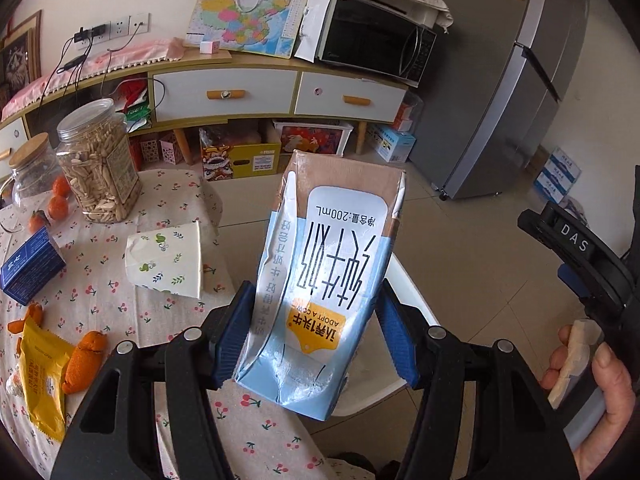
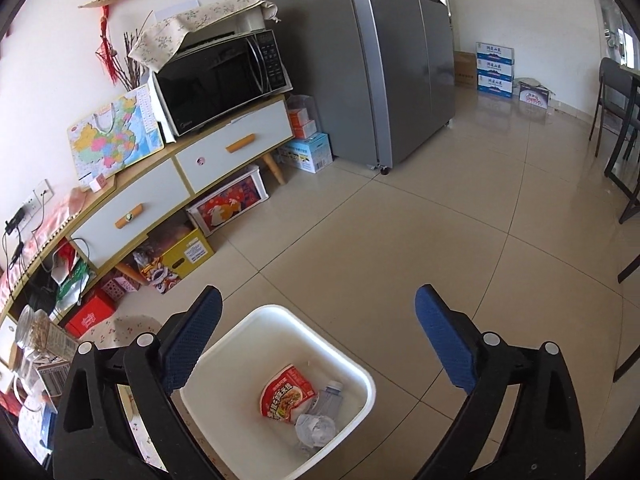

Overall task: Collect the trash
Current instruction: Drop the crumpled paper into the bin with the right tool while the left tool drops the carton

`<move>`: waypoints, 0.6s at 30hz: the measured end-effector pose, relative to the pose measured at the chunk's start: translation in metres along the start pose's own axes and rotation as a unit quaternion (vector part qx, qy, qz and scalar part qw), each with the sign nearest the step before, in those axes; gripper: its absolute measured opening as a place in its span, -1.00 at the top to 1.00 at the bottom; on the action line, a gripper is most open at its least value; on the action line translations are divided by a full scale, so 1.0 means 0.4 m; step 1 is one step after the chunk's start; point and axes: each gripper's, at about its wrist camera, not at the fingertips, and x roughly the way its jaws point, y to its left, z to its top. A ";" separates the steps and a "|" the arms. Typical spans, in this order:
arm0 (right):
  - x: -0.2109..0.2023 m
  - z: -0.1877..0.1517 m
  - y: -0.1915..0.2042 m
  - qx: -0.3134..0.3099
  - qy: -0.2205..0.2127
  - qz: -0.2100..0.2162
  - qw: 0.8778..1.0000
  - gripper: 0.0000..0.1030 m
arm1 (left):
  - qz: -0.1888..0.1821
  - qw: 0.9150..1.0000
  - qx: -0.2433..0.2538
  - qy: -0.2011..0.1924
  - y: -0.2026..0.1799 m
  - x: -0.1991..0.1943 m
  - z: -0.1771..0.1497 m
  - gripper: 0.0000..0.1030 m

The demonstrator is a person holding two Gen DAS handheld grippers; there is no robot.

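Observation:
My left gripper is shut on a dented blue-and-white 200 mL milk carton, held upside down above the table edge and the white trash bin behind it. My right gripper is open and empty, hovering above the white trash bin. The bin holds a red noodle-cup lid, a crushed clear bottle and crumpled plastic. On the table lie a flattened paper cup, a yellow snack wrapper and orange peels.
The floral-cloth table also carries a jar of seeds, a glass jar, tangerines and a blue box. A sideboard with a microwave, a fridge and floor boxes stand beyond.

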 end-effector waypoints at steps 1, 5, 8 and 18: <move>-0.004 0.006 -0.010 0.003 -0.005 -0.002 1.000 -0.81 | -0.003 1.000 0.001 0.002 -0.014 0.007 0.005 -0.17; -0.008 0.026 -0.051 0.029 -0.016 -0.008 0.999 -0.82 | -0.014 1.000 0.005 0.012 -0.069 0.044 0.023 -0.17; -0.001 0.035 -0.081 0.042 -0.014 -0.013 0.999 -0.82 | -0.020 0.999 0.009 0.025 -0.108 0.077 0.032 -0.17; -0.006 0.036 -0.092 0.041 -0.021 -0.019 0.999 -0.86 | -0.024 0.997 0.015 0.072 -0.172 0.153 -0.004 -0.57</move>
